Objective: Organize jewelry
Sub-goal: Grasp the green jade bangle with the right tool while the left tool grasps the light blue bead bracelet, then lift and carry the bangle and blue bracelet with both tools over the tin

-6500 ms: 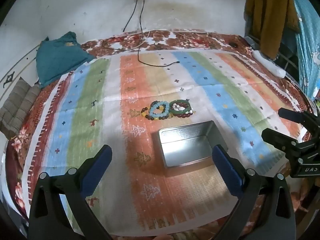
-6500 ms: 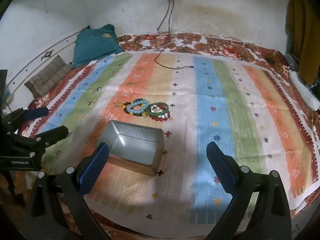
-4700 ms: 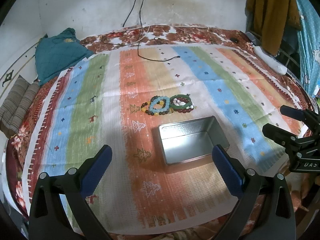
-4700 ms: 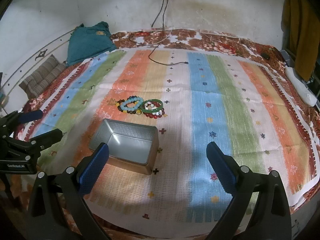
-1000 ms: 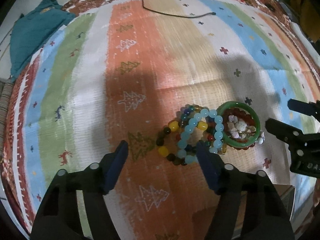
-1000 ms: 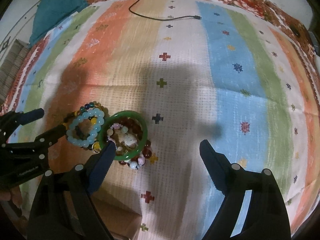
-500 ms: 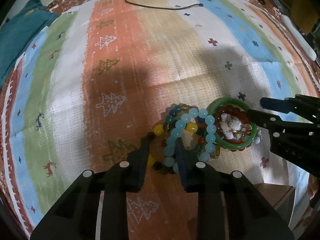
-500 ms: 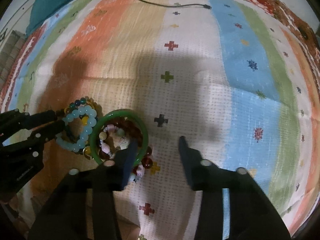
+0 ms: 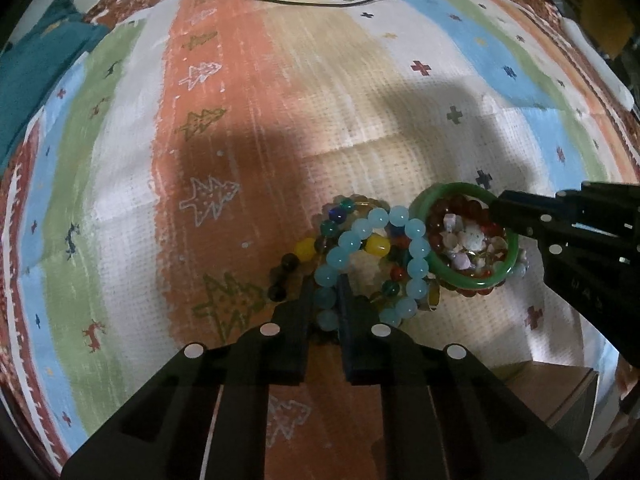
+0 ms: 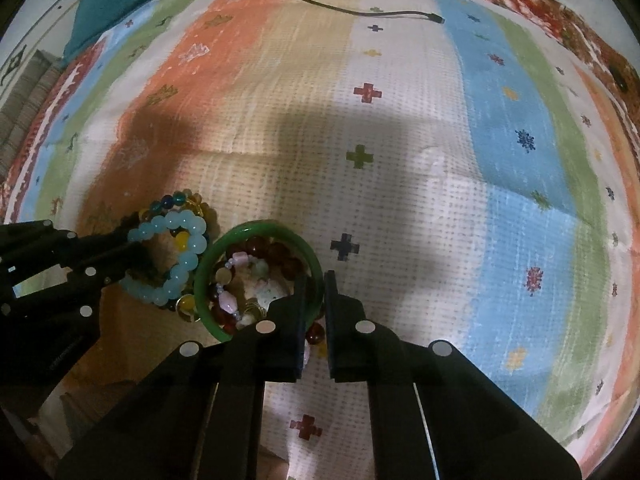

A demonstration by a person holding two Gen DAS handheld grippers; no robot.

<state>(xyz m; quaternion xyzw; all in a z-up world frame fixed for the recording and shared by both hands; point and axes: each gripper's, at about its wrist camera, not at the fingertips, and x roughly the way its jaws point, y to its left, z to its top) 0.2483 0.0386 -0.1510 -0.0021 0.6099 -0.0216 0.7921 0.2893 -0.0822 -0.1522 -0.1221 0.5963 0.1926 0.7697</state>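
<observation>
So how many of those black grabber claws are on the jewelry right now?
2. The left gripper pinches the light blue bead bracelet; the right gripper clamps the green bangle's rim beside it.

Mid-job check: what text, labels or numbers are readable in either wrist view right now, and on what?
"UAS" (faint, roughly): on the body of the right gripper, left wrist view.
Small print on the body of the left gripper, right wrist view: too blurred to read.
Striped cloth: only cross and tree motifs, no words.
Both jaws have just closed: left on the blue bead bracelet, right on the green bangle.
</observation>
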